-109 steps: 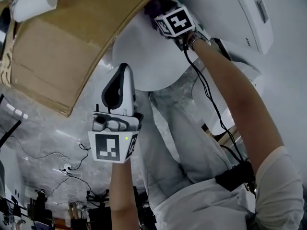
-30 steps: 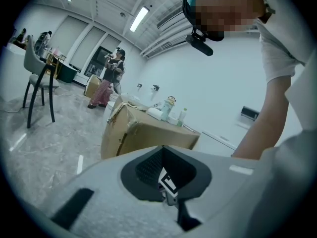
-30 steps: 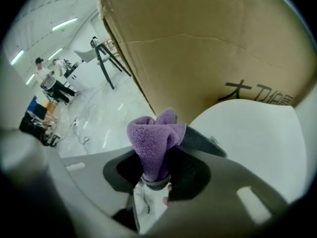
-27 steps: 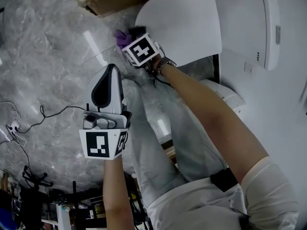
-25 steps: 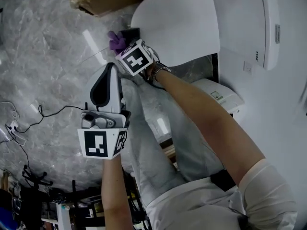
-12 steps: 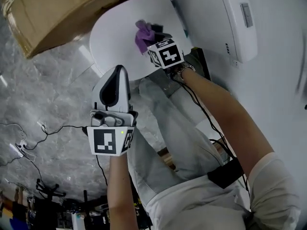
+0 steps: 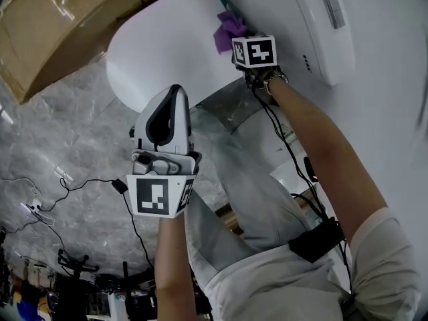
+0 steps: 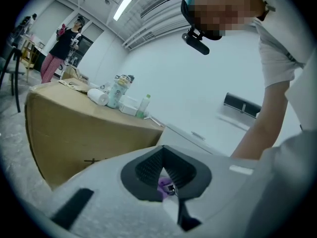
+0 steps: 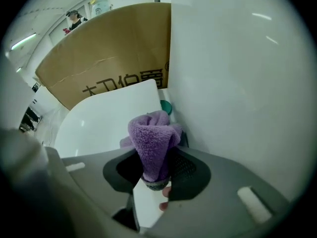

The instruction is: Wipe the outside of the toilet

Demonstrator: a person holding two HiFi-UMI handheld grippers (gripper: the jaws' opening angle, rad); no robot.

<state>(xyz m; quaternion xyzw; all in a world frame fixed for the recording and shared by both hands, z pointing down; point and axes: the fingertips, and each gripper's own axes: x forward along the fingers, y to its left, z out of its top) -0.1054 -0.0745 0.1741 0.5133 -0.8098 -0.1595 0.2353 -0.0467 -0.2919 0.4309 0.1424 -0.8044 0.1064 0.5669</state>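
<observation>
right gripper (image 9: 157, 175): clamped tight on a purple cloth (image 9: 153, 138). The fluffy end sticks out past the jaws, and there's no gap showing on either side of it.

purple cloth: up at the far end of the scene, tucked in the corner where the toilet lid (image 7: 160, 52) meets the bigger white toilet body (image 7: 294, 12) on the right. It looks like it's up against the white there, but I honestly can't tell how hard it's pressed.

left gripper (image 7: 175, 92): jaws closed tip to tip with nothing in them. It's held up in the air nearer the person, left of the right arm and well apart from the toilet.

marker cubes: one on each gripper. The left one (image 7: 157, 196) faces the head camera square on, and the right one (image 7: 254, 51) sits just beside the cloth.

cardboard box (image 7: 60, 25): big brown one on the far left, right next to the lid. The right gripper view shows dark print on its side.

floor (image 7: 67, 132): grey marble look, with a black cable (image 7: 100, 182) trailing across it on the left.
</observation>
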